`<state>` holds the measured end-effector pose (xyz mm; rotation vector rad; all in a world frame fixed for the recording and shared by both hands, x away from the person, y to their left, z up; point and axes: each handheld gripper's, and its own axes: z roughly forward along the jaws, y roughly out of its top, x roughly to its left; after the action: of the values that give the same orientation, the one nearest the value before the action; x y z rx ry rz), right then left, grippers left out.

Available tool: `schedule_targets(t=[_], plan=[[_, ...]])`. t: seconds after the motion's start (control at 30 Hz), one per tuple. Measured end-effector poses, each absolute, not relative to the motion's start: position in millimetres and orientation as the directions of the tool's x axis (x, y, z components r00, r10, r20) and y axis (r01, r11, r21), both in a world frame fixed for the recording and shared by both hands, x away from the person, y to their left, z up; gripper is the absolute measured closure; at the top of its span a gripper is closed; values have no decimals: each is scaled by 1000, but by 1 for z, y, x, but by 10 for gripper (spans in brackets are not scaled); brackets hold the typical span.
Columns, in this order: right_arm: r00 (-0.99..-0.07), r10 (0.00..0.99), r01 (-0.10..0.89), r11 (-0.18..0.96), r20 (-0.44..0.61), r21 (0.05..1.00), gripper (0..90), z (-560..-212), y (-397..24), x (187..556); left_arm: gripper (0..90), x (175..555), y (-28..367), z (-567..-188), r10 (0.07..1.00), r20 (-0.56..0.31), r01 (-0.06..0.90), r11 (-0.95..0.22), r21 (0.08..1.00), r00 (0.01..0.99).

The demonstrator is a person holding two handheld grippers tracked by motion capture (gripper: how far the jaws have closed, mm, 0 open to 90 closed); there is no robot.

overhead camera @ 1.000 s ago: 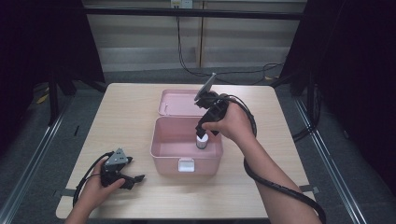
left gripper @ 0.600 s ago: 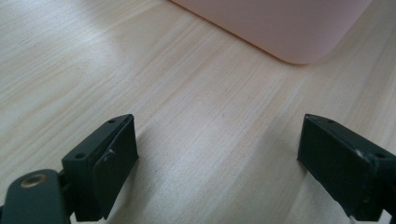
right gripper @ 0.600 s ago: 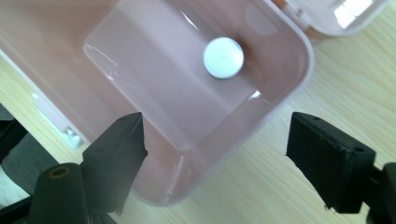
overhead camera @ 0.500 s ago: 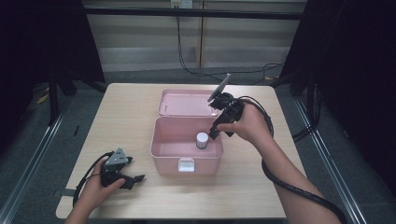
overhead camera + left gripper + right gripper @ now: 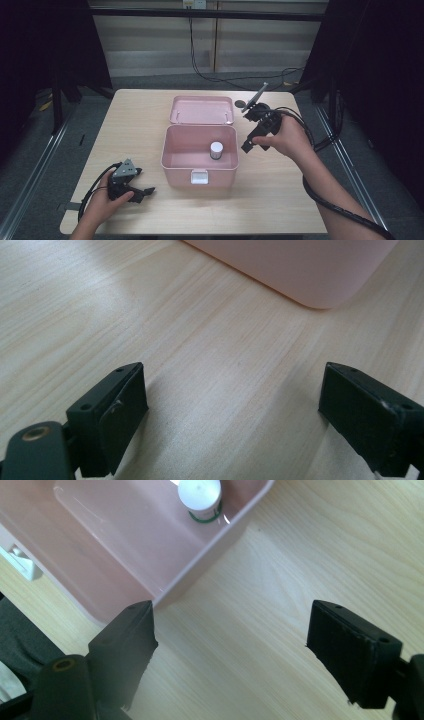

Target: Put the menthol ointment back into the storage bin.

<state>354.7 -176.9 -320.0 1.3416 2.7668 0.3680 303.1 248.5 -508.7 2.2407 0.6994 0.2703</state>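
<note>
An open pink box (image 5: 172, 165) stands mid-table with its lid (image 5: 201, 109) folded back flat. Inside it a small white-capped bottle (image 5: 216, 149) stands upright near the right wall; in the right gripper view the bottle (image 5: 200, 496) has a green band. My right gripper (image 5: 248, 145) hangs open just right of the box, above bare wood, its jaws wide apart (image 5: 230, 645) with nothing between them. My left gripper (image 5: 142, 192) rests open on the table at the front left, short of the box's corner (image 5: 320, 285).
The wooden table (image 5: 300, 200) has free room in front of and on both sides of the box. Black cables trail from both grippers. A dark floor and metal rails surround the table.
The right gripper let go of the bottle inside the box, then rose and pulled back to the right, outside the box. The left gripper has stayed put.
</note>
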Motion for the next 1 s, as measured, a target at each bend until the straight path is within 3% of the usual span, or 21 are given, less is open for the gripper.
schedule_targets(t=[0.5, 1.0], plan=[[-605, 793, 782, 576, 68, 239, 184, -325, -206, 348, 114, 303, 248, -509, 561, -22, 400, -562, 724, 828], [-609, 790, 786, 589, 70, 186, 176, -359, -213, 339, 113, 303, 248, -509, 560, -26, 403, -562, 723, 828]])
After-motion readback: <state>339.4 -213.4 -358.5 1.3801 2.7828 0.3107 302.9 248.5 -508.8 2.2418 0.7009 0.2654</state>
